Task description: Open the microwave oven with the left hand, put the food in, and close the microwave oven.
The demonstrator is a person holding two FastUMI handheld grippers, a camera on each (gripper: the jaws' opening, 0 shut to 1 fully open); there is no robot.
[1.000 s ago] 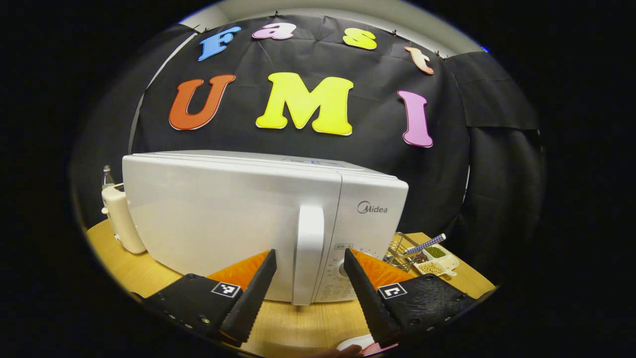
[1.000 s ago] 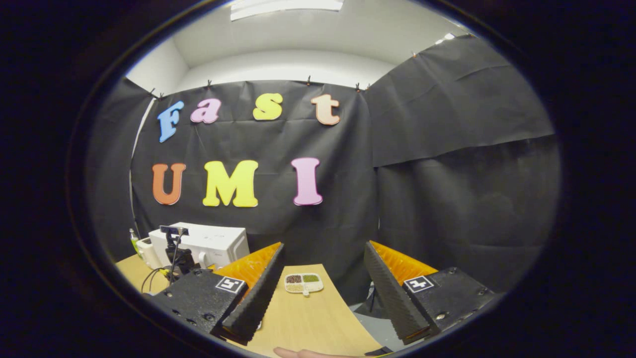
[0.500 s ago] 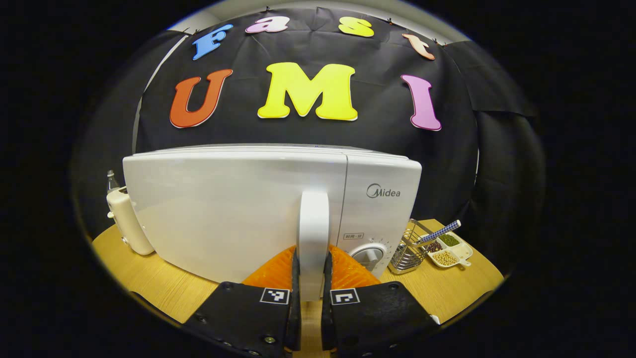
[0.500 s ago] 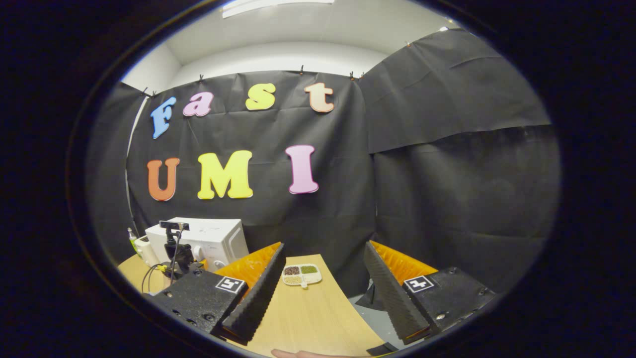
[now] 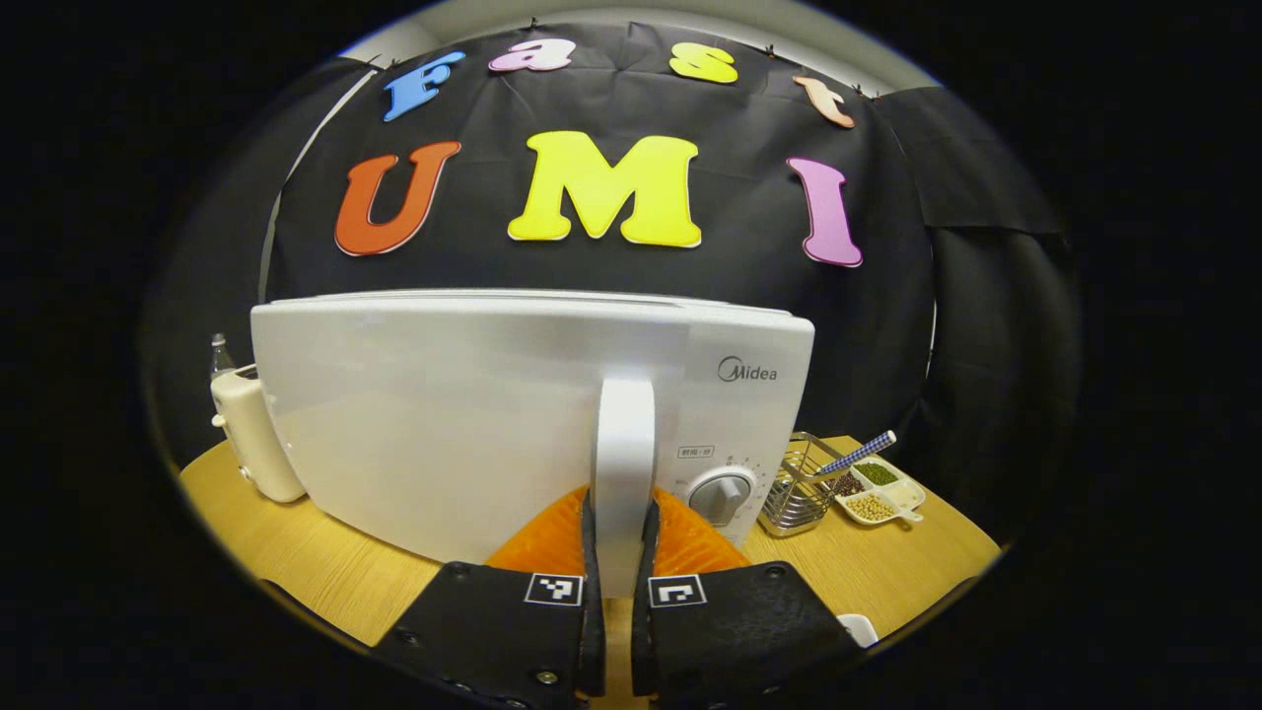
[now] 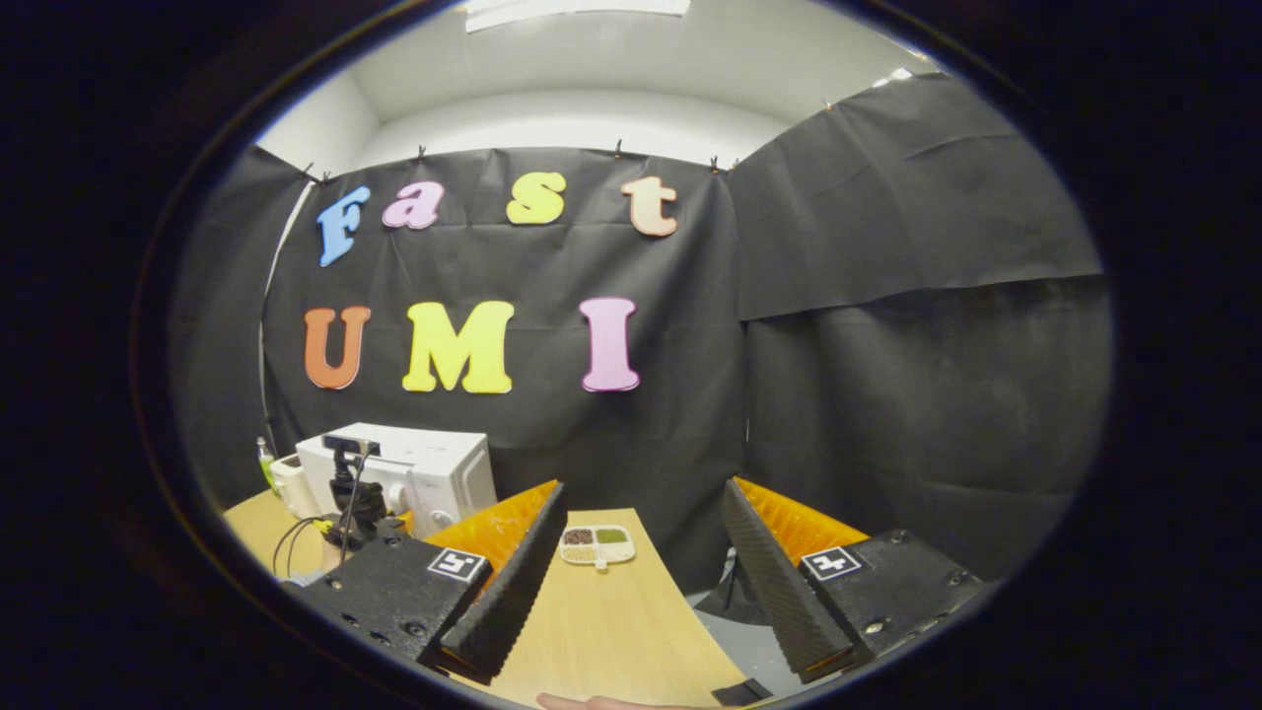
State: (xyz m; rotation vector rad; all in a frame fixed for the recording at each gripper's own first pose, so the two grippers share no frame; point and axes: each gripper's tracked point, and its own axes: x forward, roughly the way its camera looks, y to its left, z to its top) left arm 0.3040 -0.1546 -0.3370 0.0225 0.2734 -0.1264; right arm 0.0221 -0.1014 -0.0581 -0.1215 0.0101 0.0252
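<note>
Since closing, your left gripper [image 5: 618, 552] clamps the microwave [image 5: 473, 414] handle [image 5: 623, 463], door slightly ajar; right gripper [image 6: 641, 572] gapes empty.

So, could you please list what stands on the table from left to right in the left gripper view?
Bottle → cream appliance → microwave → wire basket → snack tray.

Left gripper [image 5: 617, 552], right gripper [image 6: 636, 567]: black bodies, square black-white tag on each side, small screws, ribbed jaws.
</note>
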